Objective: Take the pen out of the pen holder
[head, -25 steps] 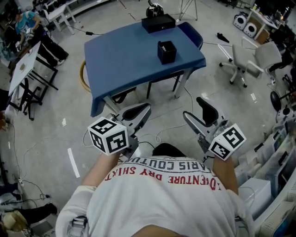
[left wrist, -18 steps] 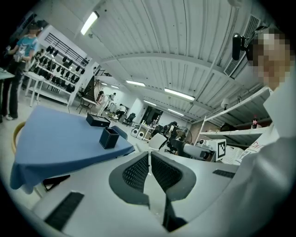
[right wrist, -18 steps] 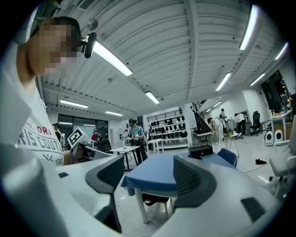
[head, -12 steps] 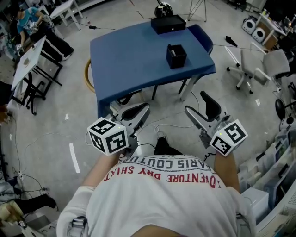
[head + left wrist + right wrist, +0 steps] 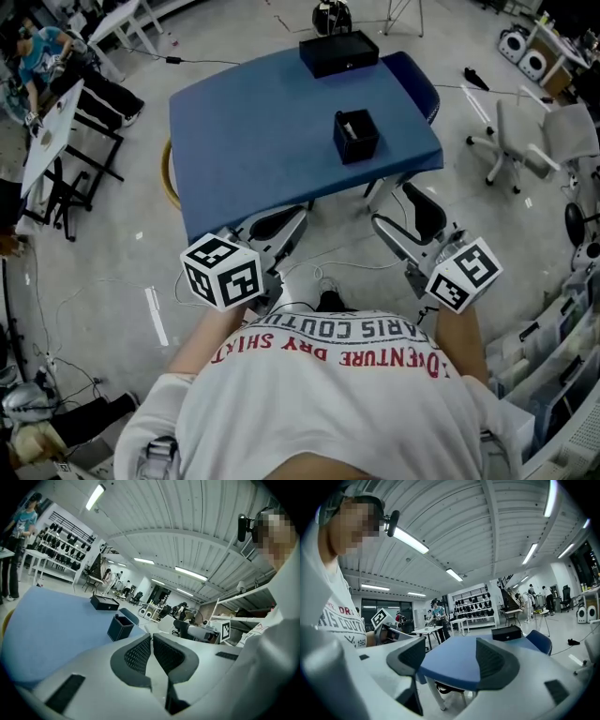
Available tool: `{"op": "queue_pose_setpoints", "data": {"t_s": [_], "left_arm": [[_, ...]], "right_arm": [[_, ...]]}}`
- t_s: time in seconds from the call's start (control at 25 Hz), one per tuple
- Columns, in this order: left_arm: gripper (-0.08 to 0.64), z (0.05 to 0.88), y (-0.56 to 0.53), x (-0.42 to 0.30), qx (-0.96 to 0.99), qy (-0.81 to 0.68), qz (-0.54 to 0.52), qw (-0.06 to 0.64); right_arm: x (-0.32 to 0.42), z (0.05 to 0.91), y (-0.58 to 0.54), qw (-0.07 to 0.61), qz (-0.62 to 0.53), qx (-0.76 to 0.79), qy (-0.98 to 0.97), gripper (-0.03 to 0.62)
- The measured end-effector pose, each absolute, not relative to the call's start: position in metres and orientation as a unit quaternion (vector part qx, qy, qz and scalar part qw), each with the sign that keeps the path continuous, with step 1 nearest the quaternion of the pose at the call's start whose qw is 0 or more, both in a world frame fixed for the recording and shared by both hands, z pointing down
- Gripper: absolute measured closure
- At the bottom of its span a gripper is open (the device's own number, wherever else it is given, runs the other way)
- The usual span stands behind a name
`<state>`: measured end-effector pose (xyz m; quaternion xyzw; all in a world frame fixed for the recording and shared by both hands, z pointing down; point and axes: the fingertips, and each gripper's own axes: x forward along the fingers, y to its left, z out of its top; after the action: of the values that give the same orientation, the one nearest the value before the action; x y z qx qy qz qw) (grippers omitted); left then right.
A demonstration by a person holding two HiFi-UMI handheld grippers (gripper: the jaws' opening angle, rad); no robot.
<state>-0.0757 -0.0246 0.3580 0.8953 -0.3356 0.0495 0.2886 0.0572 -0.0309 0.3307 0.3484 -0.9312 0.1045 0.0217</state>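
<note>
Blue bench, the rest black, white, grey.
Pen holder and flat box black; shirt white with red lettering; floor grey.

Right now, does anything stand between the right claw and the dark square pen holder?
Nothing visible does: only open air and bare blue tabletop lie between the right claw and the dark square pen holder.

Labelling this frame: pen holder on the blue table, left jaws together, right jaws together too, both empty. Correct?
No: the right gripper is open; its jaws have just been opening, with nothing between them, per the right gripper view. The rest holds: pen holder on the blue table, left gripper shut and empty.
</note>
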Motion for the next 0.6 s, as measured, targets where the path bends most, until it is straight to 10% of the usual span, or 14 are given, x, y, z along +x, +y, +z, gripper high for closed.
{"op": "queue_pose_setpoints", "data": {"t_s": [0.6], "left_arm": [[0.519,0.358,-0.131,-0.055,0.884,-0.361,0.054,0.291]], "right_arm": [[0.067,0.339,-0.133,0.059,0.091,0.295,-0.949,0.273]]}}
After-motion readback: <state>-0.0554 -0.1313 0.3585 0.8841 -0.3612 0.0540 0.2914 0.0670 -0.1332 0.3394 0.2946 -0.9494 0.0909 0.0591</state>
